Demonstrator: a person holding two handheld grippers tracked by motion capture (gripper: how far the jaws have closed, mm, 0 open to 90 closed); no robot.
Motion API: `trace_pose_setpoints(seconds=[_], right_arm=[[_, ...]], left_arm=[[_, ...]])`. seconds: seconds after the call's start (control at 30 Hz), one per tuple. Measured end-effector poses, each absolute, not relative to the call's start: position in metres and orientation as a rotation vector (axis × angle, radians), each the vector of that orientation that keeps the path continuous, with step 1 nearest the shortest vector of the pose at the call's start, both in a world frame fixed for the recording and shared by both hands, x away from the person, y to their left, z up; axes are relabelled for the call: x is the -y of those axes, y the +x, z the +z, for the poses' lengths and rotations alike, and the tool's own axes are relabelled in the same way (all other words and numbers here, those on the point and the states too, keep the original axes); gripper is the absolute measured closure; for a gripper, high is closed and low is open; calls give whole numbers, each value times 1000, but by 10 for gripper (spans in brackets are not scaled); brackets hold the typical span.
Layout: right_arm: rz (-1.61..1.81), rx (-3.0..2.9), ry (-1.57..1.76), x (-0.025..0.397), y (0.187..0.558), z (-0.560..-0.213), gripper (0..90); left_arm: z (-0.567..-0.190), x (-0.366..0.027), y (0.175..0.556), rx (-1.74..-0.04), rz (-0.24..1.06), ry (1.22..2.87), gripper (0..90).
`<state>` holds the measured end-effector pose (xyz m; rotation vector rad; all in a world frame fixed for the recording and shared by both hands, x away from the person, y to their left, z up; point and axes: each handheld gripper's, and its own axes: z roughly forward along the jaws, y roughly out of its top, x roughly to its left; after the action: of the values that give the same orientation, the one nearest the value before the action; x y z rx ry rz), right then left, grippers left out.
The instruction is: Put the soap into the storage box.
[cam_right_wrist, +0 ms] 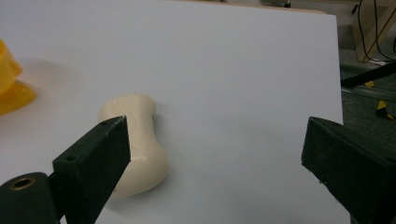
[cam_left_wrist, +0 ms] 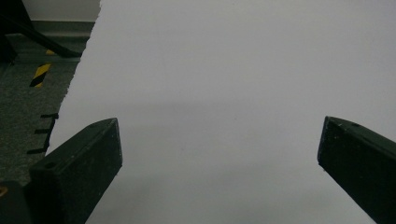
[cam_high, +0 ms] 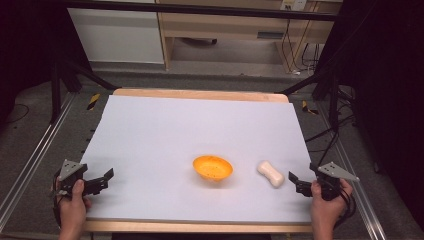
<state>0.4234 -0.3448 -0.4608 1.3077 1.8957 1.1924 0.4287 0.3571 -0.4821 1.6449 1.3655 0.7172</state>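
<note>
The cream soap bar (cam_high: 270, 173), waisted in the middle like a small bone, lies flat on the white table sheet (cam_high: 200, 125), just ahead of the right gripper (cam_high: 294, 181) and a touch to its left; in the right gripper view the bar (cam_right_wrist: 140, 140) sits partly behind the left jaw, outside the gap between the two. That gripper's jaws stand wide apart and hold nothing. Beyond the bar, farther to the left, rests an orange perforated bowl (cam_high: 213, 167), apart from the soap. The left gripper (cam_high: 102, 180) waits well away at the table's other side, jaws also spread wide over bare sheet. It looks like the approach to picking up the soap: the right gripper would need to shift leftward so the bar falls between the jaws, then close across its narrow waist, likely to carry it to the bowl
</note>
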Motion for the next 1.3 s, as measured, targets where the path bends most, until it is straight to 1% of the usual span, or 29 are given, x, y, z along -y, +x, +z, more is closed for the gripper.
trace_pose_setpoints(seconds=[0.13,0.57,1.3], right_arm=[[1065,-1983,1247,335,430,-451,89],[862,-2220,1185,312,453,-428,94],[617,-2505,1122,277,484,-425,116]], left_arm=[[-482,-357,429,-1366,715,1644,0],[-482,-357,429,-1365,716,1645,0],[-482,-357,429,-1364,712,1646,0]])
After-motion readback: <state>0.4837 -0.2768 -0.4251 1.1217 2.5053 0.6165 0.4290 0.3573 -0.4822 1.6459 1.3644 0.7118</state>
